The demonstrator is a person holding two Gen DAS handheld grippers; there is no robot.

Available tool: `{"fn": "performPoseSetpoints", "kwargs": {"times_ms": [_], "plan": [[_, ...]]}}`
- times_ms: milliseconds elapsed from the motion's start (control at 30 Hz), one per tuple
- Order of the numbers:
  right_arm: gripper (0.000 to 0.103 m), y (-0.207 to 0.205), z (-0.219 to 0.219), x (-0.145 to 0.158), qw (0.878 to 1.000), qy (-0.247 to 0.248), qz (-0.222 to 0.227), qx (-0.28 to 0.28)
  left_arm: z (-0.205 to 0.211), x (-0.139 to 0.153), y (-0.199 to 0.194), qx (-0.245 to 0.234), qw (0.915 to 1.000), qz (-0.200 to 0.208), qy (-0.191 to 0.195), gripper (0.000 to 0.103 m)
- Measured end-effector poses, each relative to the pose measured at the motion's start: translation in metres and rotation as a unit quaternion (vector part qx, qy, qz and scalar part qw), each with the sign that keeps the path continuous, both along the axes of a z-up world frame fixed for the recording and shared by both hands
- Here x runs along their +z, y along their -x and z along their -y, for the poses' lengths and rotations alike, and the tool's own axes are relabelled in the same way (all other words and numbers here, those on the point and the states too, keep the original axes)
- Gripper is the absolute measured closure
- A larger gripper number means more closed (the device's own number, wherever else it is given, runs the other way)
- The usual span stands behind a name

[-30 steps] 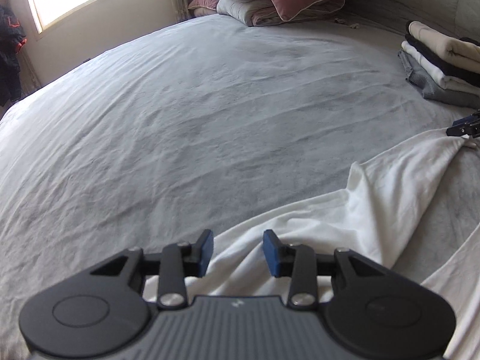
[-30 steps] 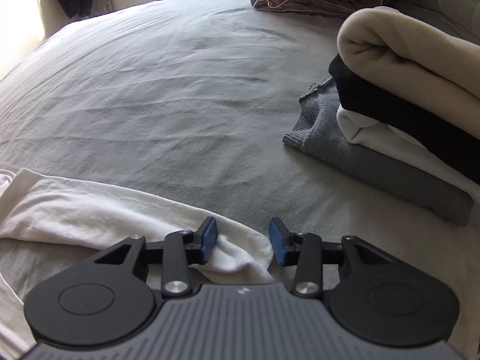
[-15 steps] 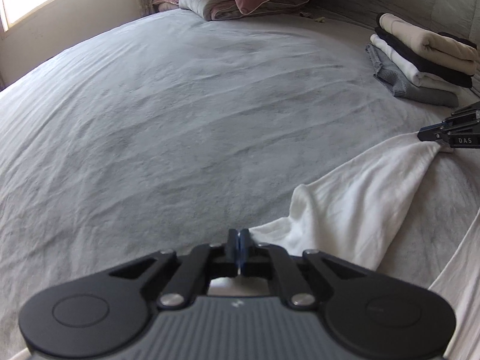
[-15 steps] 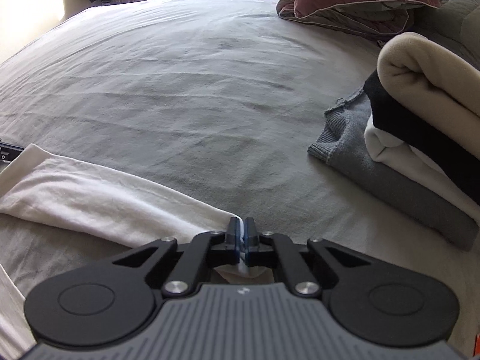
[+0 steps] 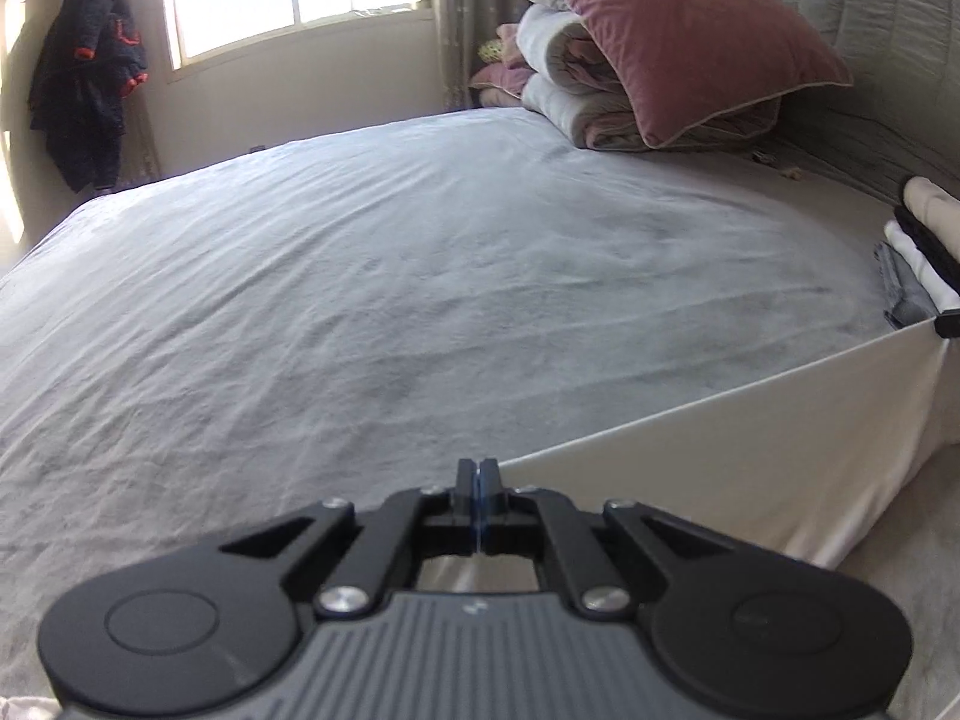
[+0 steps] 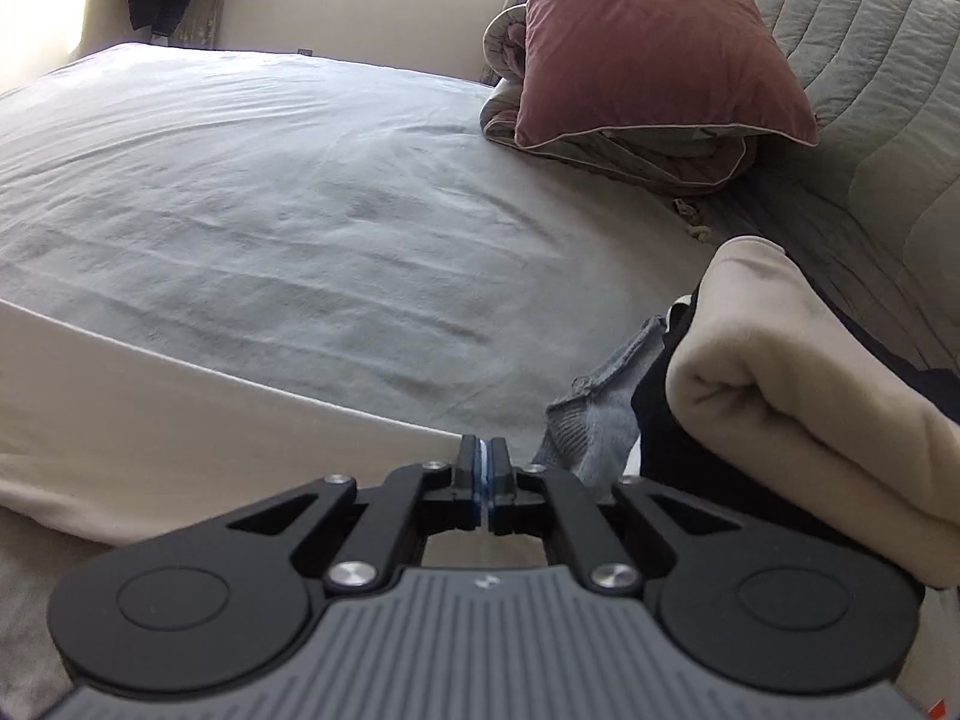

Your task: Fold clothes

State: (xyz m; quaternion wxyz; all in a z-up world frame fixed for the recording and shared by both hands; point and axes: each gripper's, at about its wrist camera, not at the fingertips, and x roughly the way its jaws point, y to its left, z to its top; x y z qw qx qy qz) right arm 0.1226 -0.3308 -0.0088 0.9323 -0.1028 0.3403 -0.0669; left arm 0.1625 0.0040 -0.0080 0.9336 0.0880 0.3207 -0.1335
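Observation:
A white garment (image 5: 750, 456) is stretched taut above the grey bed sheet (image 5: 390, 300). My left gripper (image 5: 478, 471) is shut on one end of its upper edge. The right gripper (image 6: 482, 450) is shut on the other end, with a sliver of white cloth pinched between its blue pads. In the right wrist view the white garment (image 6: 180, 414) runs off to the left as a straight raised edge. The tip of the right gripper (image 5: 948, 324) shows at the right border of the left wrist view.
A stack of folded clothes (image 6: 798, 396), cream on top of black, white and grey, lies close to the right gripper. A maroon pillow (image 5: 672, 42) rests on rolled bedding at the headboard. A dark jacket (image 5: 84, 78) hangs by the window.
Both grippers closed on the white garment's edge, then lifted and drew apart. The cloth went from lying slack on the bed to a taut straight line between them.

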Motion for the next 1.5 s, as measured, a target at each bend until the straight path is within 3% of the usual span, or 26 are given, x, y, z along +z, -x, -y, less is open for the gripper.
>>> {"fn": "performPoseSetpoints", "kwargs": {"times_ms": [200,467,667,733,767,833,900,967,1033,1167,1333,1500], "plan": [[0.101,-0.045,0.0,-0.009,1.0,-0.004,-0.002,-0.01,0.004,-0.013,-0.021,0.039,0.9988,0.021,-0.019,0.103],[0.102,-0.089,-0.011,-0.038,1.0,-0.003,-0.012,-0.013,0.012,-0.032,-0.041,0.057,0.9965,0.028,-0.055,0.103],[0.101,-0.096,-0.011,-0.046,1.0,0.009,0.0,-0.011,0.017,-0.047,-0.041,0.051,0.9952,0.033,-0.077,0.103],[0.1,-0.093,-0.008,-0.04,1.0,-0.004,-0.002,-0.008,0.019,-0.046,-0.041,0.05,0.9948,0.033,-0.082,0.102],[0.095,-0.09,-0.005,-0.035,1.0,-0.022,-0.001,-0.011,0.019,-0.043,-0.039,0.049,0.995,0.035,-0.08,0.099],[0.089,-0.08,0.005,-0.02,0.997,-0.073,0.005,-0.018,0.019,-0.035,-0.033,0.037,0.9964,0.039,-0.066,0.088],[0.085,-0.068,0.015,-0.005,0.991,-0.128,0.01,-0.025,0.02,-0.025,-0.023,0.018,0.9973,0.043,-0.056,0.069],[0.069,-0.054,0.025,0.006,0.985,-0.167,0.008,-0.033,0.022,-0.016,-0.012,-0.002,0.9976,0.048,-0.049,0.068],[0.066,-0.038,0.033,0.012,0.979,-0.202,0.006,-0.042,0.024,-0.008,0.0,-0.031,0.998,0.045,-0.032,0.066],[0.066,-0.008,0.045,0.006,0.953,-0.289,-0.008,-0.089,0.032,0.001,0.028,-0.102,0.9943,0.029,0.009,0.062],[0.066,0.009,0.036,-0.011,0.946,-0.299,-0.01,-0.127,0.05,-0.013,0.056,-0.192,0.9813,-0.006,0.009,0.061],[0.066,0.01,0.037,-0.035,0.936,-0.315,0.018,-0.158,0.064,-0.039,0.066,-0.196,0.9803,-0.018,-0.005,0.063]]}}
